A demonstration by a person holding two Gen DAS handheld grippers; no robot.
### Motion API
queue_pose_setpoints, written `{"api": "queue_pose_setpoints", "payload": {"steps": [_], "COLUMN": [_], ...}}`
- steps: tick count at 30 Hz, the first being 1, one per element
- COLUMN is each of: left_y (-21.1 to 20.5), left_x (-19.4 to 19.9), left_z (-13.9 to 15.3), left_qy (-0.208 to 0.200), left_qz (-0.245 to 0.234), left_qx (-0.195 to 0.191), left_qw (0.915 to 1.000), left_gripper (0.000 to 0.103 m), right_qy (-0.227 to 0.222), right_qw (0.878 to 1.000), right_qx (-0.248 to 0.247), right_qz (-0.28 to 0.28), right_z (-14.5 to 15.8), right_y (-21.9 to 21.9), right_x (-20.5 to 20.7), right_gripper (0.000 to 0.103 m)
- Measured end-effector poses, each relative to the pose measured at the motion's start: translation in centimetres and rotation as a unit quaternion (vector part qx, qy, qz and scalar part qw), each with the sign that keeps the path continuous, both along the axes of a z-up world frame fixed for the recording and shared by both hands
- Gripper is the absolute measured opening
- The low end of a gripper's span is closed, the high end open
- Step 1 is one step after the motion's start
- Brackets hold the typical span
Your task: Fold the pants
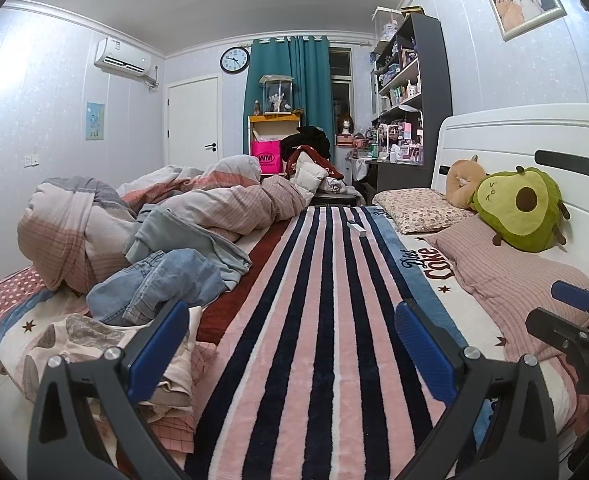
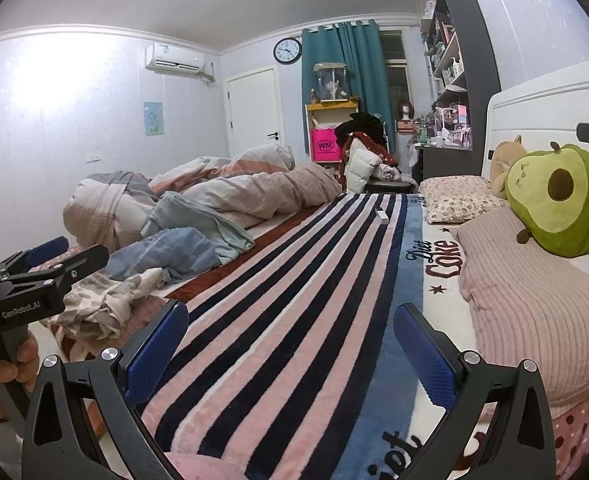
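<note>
Crumpled light blue denim pants lie on the left side of the bed, beside a pale blue-grey garment. They also show in the right wrist view. My left gripper is open and empty above the striped blanket, with the pants ahead to its left. My right gripper is open and empty over the same blanket. The left gripper also shows at the left edge of the right wrist view.
A patterned cloth and pink checked fabric lie by the left finger. A bunched duvet fills the far left. Pillows, an avocado plush and the white headboard are on the right. A small white box lies on the blanket.
</note>
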State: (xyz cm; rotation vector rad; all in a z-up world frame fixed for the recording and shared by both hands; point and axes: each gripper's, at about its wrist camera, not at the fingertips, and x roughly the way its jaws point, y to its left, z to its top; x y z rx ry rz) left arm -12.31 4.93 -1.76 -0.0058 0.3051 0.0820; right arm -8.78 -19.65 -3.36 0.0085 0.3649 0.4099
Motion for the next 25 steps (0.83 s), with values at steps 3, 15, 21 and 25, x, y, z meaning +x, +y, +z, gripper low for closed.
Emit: {"api": "queue_pose_setpoints", "payload": {"steps": [3, 15, 21, 25], "left_y": [-0.05, -0.08, -0.16, -0.31], "left_x": [0.0, 0.02, 0.08, 0.27], "left_z": [0.01, -0.09, -0.11, -0.25], "left_qy": [0.0, 0.0, 0.001, 0.006], "left_qz": [0.0, -0.003, -0.004, -0.008], "left_qx": [-0.001, 0.0, 0.0, -0.001], "left_qw": [1.0, 1.0, 1.0, 1.0], "left_gripper": [0.102, 0.102, 0.102, 0.102], "right_qy": [0.0, 0.0, 0.001, 0.001], "right_qw": [1.0, 1.0, 1.0, 1.0], "right_qx": [0.0, 0.0, 0.001, -0.001], "right_qz": [0.0, -0.001, 0.0, 0.0], "right_z": [-0.08, -0.04, -0.05, -0.08], "right_y": [-0.08, 0.01, -0.14, -0.18], "right_x": [-0.04, -0.04, -0.03, -0.06], "right_gripper": [0.102, 0.102, 0.102, 0.102]}}
